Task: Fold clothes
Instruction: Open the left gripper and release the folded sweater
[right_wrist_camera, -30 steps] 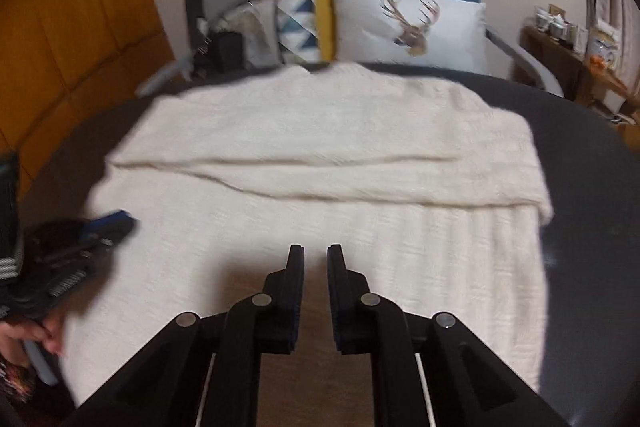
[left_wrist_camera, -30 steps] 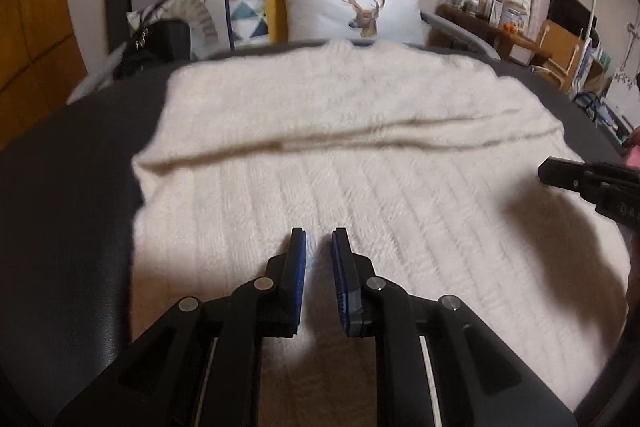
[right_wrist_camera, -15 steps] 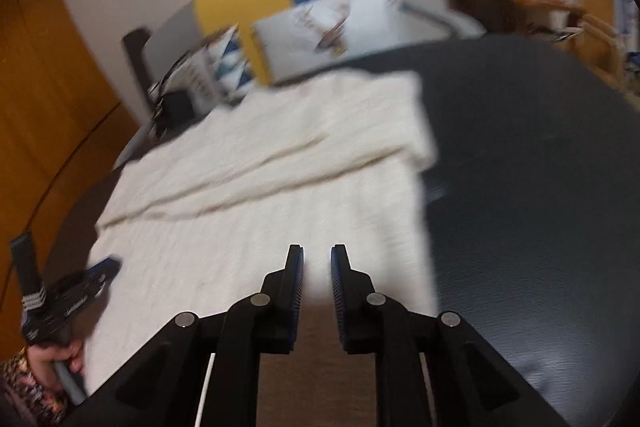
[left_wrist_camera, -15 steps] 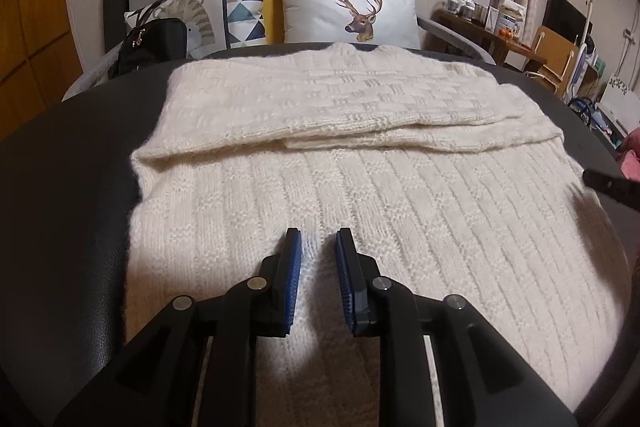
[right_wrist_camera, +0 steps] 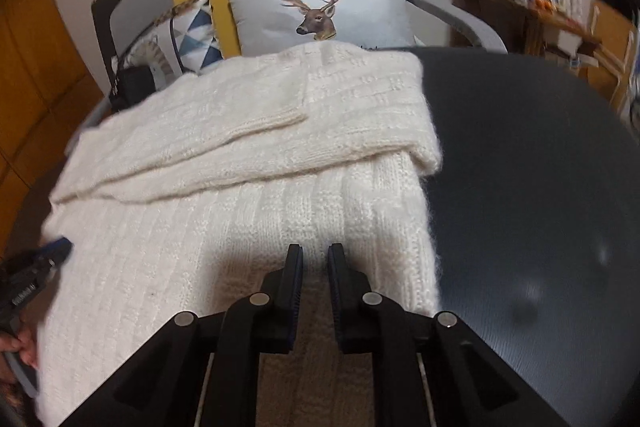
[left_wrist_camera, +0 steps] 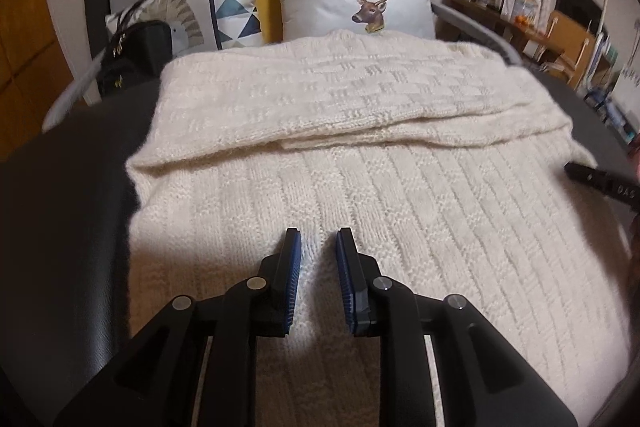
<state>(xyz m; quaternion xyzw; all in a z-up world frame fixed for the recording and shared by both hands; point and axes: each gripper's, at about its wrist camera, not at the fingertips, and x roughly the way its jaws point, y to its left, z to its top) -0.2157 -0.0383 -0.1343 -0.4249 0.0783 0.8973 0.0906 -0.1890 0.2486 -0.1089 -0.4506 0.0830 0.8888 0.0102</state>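
The cream knit sweater (left_wrist_camera: 360, 163) lies flat on the dark table (right_wrist_camera: 540, 187), its far part already folded toward me. My left gripper (left_wrist_camera: 318, 267) hangs over the near left portion, jaws slightly apart, nothing between them. My right gripper (right_wrist_camera: 314, 275) sits over the near right edge, jaws closing on empty air. Risks noted: a narrow gap may pinch only the top layer of this thick, fuzzy knit, so the fold drags unevenly; uneven lifting between hands could skew the hem.
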